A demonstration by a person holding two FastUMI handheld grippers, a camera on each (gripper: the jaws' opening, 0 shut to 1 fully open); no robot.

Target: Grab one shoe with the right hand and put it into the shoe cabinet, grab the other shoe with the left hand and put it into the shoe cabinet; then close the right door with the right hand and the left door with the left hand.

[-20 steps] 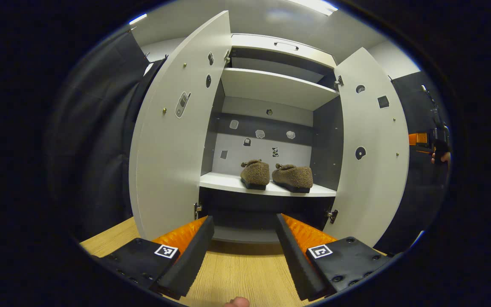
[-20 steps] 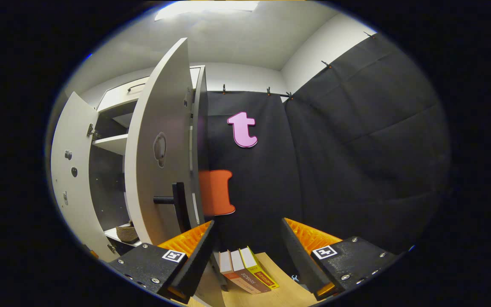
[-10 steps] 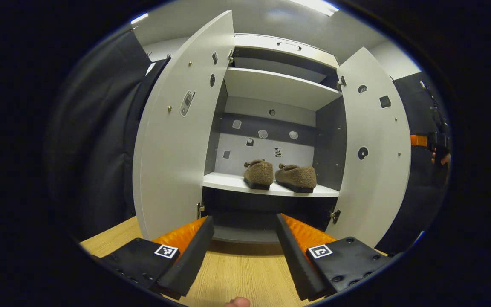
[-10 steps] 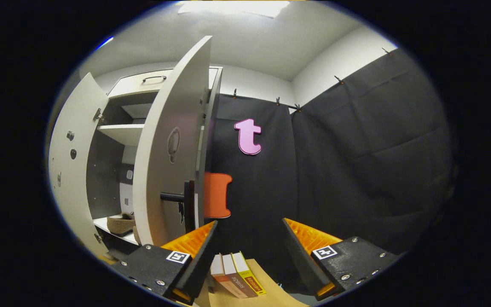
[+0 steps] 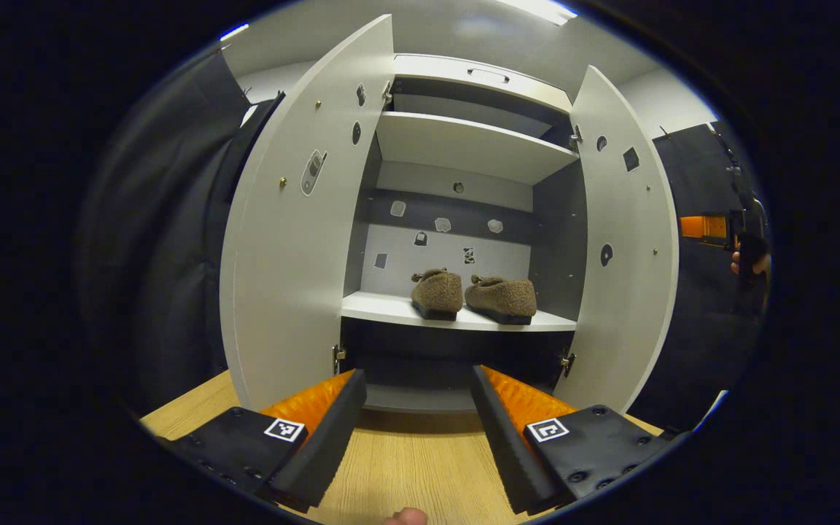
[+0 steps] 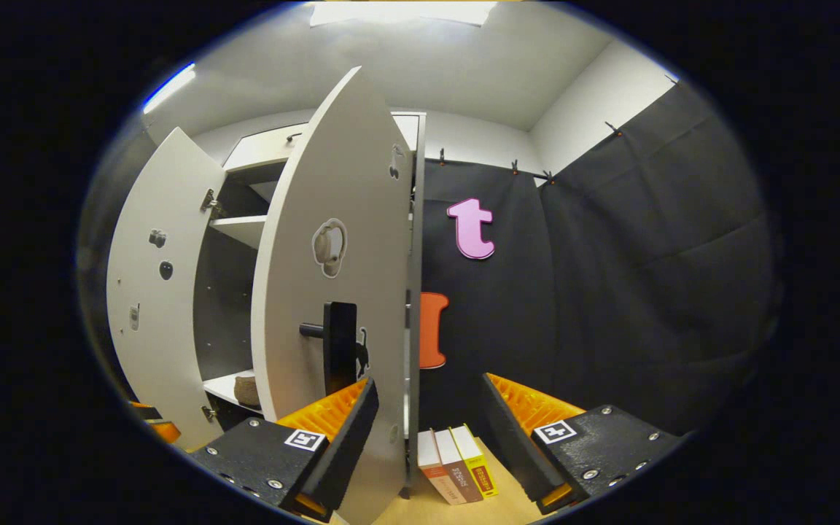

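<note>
Inside, both shoes sit side by side on the lower shelf (image 5: 383, 309) of the shoe cabinet (image 5: 464, 87): the left shoe (image 5: 437, 292) and the right shoe (image 5: 502, 298), nearly touching. To their left stands the left door (image 5: 285, 240), swung wide; to their right, the right door (image 5: 628, 240), partly open. Near the bench (image 5: 405, 467), the left gripper (image 5: 418, 426) holds its jaws wide and empty. At the right door's outer face, the right gripper (image 6: 429, 437) has jaws wide, its left finger beside the black handle (image 6: 338, 346). Books (image 6: 456, 474) stand on the bench at the far right.
</note>
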